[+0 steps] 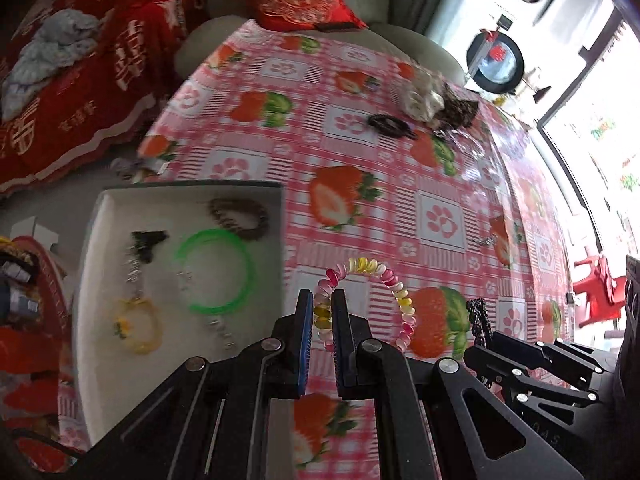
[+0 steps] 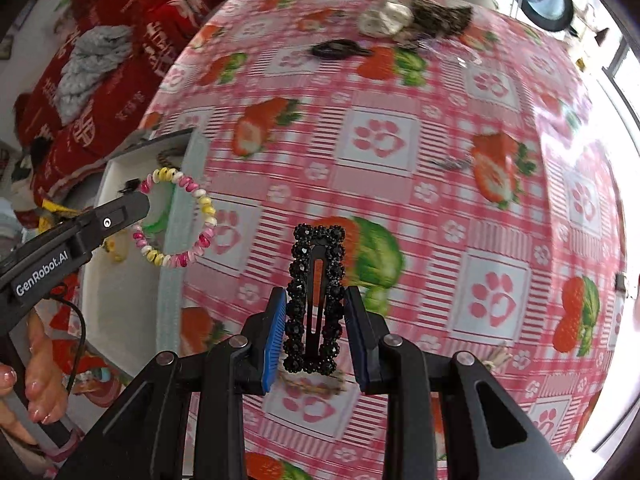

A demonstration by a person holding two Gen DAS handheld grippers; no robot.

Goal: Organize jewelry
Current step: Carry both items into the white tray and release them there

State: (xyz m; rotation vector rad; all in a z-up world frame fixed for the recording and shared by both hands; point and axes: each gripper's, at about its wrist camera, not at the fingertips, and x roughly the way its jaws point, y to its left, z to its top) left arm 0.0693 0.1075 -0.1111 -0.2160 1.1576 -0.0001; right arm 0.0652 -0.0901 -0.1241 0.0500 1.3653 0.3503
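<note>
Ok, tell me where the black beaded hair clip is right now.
The black beaded hair clip is pinched in the right gripper, centre of the right wrist view, above the strawberry tablecloth, right of the white tray.

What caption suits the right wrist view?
Right gripper holds a black beaded hair clip above the strawberry tablecloth.

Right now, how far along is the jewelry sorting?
Partway. The white tray already holds a green bangle, brown hair tie and yellow charm. The left gripper holds a spiral bracelet; the right gripper holds a black hair clip. A black hair tie still lies on the table.
</note>
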